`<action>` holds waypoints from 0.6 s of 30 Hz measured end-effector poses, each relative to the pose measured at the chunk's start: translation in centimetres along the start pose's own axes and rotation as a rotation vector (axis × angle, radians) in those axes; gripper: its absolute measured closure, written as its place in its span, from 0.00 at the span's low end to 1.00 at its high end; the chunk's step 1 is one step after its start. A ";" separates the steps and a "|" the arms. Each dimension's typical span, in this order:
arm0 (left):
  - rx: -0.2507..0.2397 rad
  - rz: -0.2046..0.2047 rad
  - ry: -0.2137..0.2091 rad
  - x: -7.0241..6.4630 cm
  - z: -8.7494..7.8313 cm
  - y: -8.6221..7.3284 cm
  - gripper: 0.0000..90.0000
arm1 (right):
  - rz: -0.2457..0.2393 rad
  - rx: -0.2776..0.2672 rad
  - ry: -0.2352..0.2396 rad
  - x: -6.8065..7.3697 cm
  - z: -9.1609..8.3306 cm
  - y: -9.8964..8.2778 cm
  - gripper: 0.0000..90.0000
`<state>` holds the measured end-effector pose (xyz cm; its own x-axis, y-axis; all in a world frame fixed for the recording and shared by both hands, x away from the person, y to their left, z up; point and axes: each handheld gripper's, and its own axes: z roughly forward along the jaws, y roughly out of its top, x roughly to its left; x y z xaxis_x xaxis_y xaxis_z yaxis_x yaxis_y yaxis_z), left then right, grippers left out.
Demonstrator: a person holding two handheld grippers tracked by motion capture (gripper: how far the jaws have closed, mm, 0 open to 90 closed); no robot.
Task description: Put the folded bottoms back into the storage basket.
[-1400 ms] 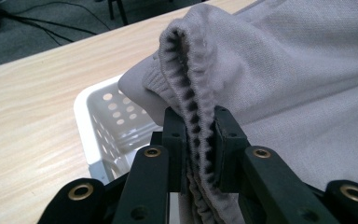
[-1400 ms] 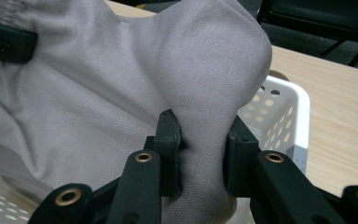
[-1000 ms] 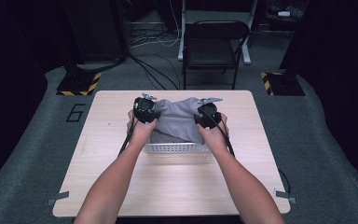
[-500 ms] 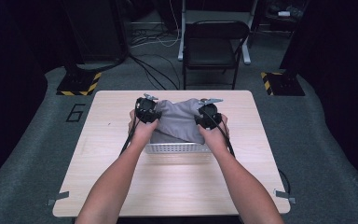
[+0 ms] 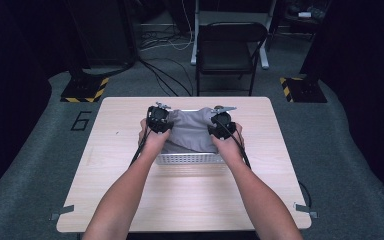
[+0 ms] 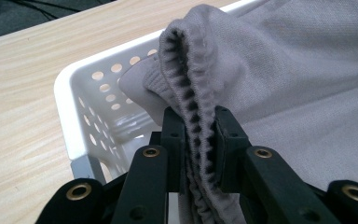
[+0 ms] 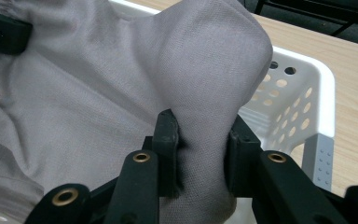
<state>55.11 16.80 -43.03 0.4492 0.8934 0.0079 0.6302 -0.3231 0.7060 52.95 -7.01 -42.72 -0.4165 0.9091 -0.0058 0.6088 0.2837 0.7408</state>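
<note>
A grey garment lies in a white perforated basket on the wooden table. My left gripper is at the garment's left side. In the left gripper view its jaws are shut on a ribbed, elastic edge of the garment, bunched up above the basket's corner. My right gripper is at the garment's right side. In the right gripper view it is shut on a thick fold of the same cloth, with the basket's wall just behind it.
The light wooden table stretches out around the basket. A black chair stands behind the far edge. Cables run over the grey floor, and a black base with yellow stripes sits at the far left.
</note>
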 end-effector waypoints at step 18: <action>0.043 0.001 0.014 0.3 0.6 -0.4 0.85 | -0.022 0.013 0.000 0.4 1.1 -0.3 0.77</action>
<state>55.39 16.95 -43.73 0.4414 0.8971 0.0184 0.6566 -0.3369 0.6748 53.29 -6.40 -43.69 -0.4300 0.9026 -0.0218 0.6085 0.3075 0.7316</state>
